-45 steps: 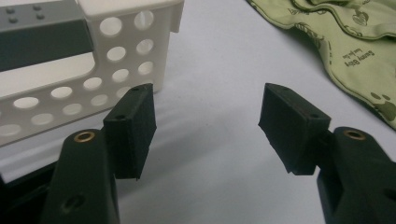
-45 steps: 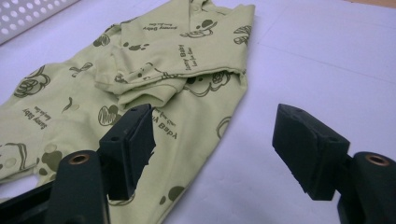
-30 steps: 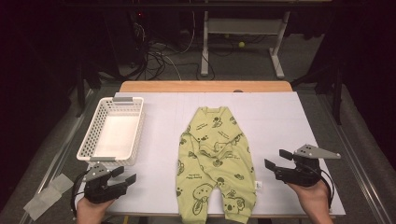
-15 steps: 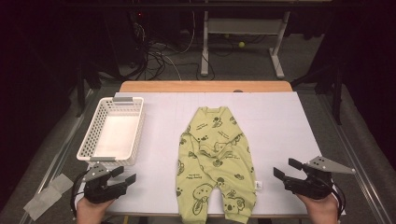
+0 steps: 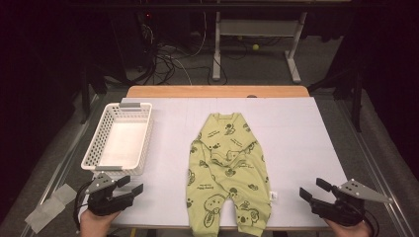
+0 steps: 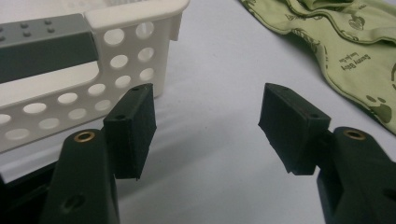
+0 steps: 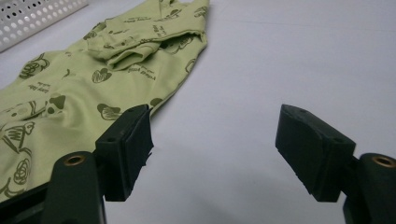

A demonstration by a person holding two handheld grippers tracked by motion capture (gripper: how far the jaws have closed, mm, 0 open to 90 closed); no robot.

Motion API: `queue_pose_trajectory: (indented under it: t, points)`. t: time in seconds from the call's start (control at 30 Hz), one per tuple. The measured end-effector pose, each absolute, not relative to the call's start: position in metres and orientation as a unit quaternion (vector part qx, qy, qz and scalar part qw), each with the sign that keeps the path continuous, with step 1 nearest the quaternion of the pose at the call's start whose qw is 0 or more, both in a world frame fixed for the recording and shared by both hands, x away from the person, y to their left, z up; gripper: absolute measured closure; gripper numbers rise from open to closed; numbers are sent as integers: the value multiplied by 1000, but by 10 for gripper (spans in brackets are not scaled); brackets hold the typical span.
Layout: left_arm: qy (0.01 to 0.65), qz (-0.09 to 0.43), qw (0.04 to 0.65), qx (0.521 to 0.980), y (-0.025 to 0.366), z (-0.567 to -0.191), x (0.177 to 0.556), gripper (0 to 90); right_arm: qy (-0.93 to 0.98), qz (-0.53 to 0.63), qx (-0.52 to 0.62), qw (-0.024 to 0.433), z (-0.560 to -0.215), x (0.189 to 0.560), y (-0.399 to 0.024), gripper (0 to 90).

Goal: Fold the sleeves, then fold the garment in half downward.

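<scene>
A light green baby romper (image 5: pixel 227 170) printed with dark green figures lies flat on the white counter (image 5: pixel 306 133), neck toward the far edge and its 2 legs reaching the near edge. A small white tag sticks out from the side of its right leg.

My left gripper (image 5: pixel 129 190) sits at the near left corner of the counter, just in front of a white perforated basket (image 5: pixel 94 150) with grey handles. Its jaws stand wide open with nothing between them. In the left gripper view, the basket's (image 6: pixel 70 100) near wall is just beyond my left gripper (image 6: pixel 205 126) on one side, and the romper's (image 6: pixel 345 51) edge lies farther off on the other. The bare counter (image 6: pixel 215 70) shows through the gap.

My right gripper (image 5: pixel 314 190) is at the near right corner, well apart from the romper, with bare white surface between them. Its jaws also stand wide open and hold nothing. In the right gripper view, my right gripper (image 7: pixel 212 140) points across the counter (image 7: pixel 289 60), with the romper (image 7: pixel 93 84) spread beyond 1 pad and the basket's (image 7: pixel 32 16) corner at the far side. Neither gripper touches the cloth.
</scene>
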State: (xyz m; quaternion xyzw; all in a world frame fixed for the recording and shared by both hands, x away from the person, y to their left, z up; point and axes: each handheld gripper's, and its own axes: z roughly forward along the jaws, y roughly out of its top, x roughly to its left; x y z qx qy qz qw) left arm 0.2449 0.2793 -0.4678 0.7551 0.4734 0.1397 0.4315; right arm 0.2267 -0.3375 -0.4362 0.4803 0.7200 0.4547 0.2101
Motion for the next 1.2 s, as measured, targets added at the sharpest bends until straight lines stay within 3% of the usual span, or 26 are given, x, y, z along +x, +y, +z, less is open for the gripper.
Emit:
queue_pose_trajectory:
  t: [0.5, 1.2]
  points:
    - [477, 138, 437, 750, 281, -469, 245, 335, 697, 461, 504, 221, -465, 210, -352, 270]
    - [466, 141, 441, 754, 277, -466, 242, 336, 703, 459, 491, 233, -465, 208, -348, 270]
